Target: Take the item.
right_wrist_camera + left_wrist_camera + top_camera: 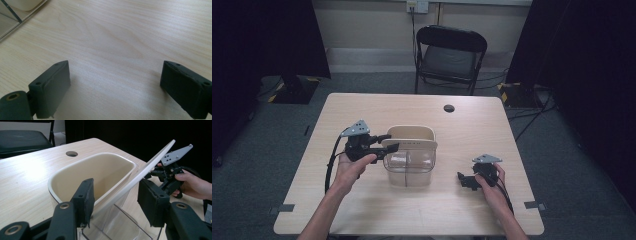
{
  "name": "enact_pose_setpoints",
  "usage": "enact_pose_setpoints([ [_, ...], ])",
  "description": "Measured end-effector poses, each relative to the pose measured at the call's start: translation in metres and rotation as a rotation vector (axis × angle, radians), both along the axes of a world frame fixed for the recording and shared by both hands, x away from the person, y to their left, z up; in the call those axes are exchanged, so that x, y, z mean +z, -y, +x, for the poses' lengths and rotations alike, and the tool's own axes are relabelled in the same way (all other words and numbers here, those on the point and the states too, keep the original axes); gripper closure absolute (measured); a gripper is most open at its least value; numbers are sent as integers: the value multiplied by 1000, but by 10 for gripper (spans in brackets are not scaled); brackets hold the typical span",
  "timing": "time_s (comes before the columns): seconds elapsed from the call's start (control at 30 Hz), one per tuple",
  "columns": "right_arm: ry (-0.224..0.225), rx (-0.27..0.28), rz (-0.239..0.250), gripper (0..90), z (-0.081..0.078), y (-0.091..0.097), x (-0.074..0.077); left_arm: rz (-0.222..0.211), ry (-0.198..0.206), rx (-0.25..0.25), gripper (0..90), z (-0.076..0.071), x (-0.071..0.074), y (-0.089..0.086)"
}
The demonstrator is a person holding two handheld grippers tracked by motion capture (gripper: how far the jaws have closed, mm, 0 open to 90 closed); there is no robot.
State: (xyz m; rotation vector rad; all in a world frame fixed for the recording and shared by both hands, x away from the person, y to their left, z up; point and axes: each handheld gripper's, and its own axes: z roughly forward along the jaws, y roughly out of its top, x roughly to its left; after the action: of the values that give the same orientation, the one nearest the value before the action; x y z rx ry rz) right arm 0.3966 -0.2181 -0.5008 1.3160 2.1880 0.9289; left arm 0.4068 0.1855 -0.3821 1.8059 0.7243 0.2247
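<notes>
Cream plastic is what the left gripper (113,206) is dealing with: its jaws are closed as far as they go on the near edge of a thin lid (140,178), which is tilting up and away from the bin (75,173) it belongs to. That bin, a cream insert sitting in a clear container (408,165), is standing near the middle of the table (362,210), slightly toward the person's edge. In the high view the left gripper (387,141) is reaching in from the bin's left side, level with its rim.

By my reading the lid is light and stiff, a flat sheet that is likely slick at the pads, so a pinch at one edge is leaving it free to swing or slip; taking hold deeper in from the rim, pads square across the thickness, looks safer. The clear container is probably light too and may be dragging along if the lid is catching on it.

Over toward the table's right edge, the right gripper (468,180) is resting low on the wood, jaws standing wide apart with bare table (117,50) between them, gripping nothing.
</notes>
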Motion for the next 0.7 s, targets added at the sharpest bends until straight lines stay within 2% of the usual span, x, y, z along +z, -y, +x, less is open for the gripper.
enact_pose_setpoints([
  [0.7, 1, 2, -1, 87, 0, 0, 0, -4, -3, -2, 474, 0, 0, 0],
])
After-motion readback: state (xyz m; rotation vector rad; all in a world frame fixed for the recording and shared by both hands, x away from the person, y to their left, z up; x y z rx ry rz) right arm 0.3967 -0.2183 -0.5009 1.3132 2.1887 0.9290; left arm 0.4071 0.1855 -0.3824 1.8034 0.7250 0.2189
